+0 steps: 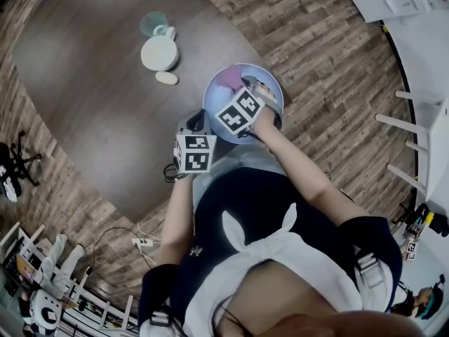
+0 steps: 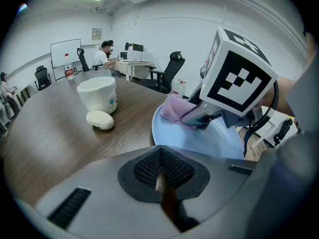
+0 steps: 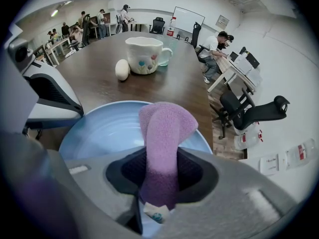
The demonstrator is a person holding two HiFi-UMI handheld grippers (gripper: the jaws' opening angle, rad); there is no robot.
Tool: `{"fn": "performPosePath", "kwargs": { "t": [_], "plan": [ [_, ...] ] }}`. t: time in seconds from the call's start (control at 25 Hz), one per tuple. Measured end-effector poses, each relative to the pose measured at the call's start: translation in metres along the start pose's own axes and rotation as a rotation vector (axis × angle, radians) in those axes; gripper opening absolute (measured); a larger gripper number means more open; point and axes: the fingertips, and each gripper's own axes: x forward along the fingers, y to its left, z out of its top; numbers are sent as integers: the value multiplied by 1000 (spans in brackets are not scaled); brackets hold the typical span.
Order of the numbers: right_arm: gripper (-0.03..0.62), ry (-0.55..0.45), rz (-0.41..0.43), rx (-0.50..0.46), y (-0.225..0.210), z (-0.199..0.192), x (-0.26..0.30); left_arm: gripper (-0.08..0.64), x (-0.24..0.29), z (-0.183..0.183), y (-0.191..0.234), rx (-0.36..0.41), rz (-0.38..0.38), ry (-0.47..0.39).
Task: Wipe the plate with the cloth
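the right claw point(image 3: 159, 176) is clamping a folded purple fleecy cloth point(image 3: 167, 126) between its dark mesh pads, and the cloth's free end is sticking out past the jaws over a round pale blue plate point(image 3: 102, 131). a small white tag point(image 3: 156, 214) is hanging from the pinched end of the cloth, and the teal mark it is carrying is too small to read. in the left gripper view the cloth is pressing on the plate's inner surface near its far rim.

the plate is sitting on a dark brown wooden table point(image 3: 94, 86), near the edge closest to the person. the left claw point(image 2: 160, 178) is pointing down just beside the plate's near rim, with its jaws drawn together and nothing between them. the marker cube point(image 2: 239, 73) on the right claw is showing black square patterns on white.

further along the table a white ceramic mug point(image 3: 143, 55) is displaying small coloured flower prints, and a white egg-shaped object point(image 3: 122, 69) is lying just beside it. a pale teal round item point(image 1: 153, 23) is standing right behind the mug. at the back of the room a whiteboard point(image 2: 65, 53) is standing with a red-labelled bottle point(image 2: 69, 66) in front of it, whose print is too far off to read.
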Motion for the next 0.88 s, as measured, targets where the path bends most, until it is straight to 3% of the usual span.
{"fn": "performPosePath", "kwargs": {
  "t": [0.88],
  "plan": [
    [140, -34, 137, -19, 37, 10, -7, 5, -4, 6, 1, -55, -24, -18]
  ]
}}
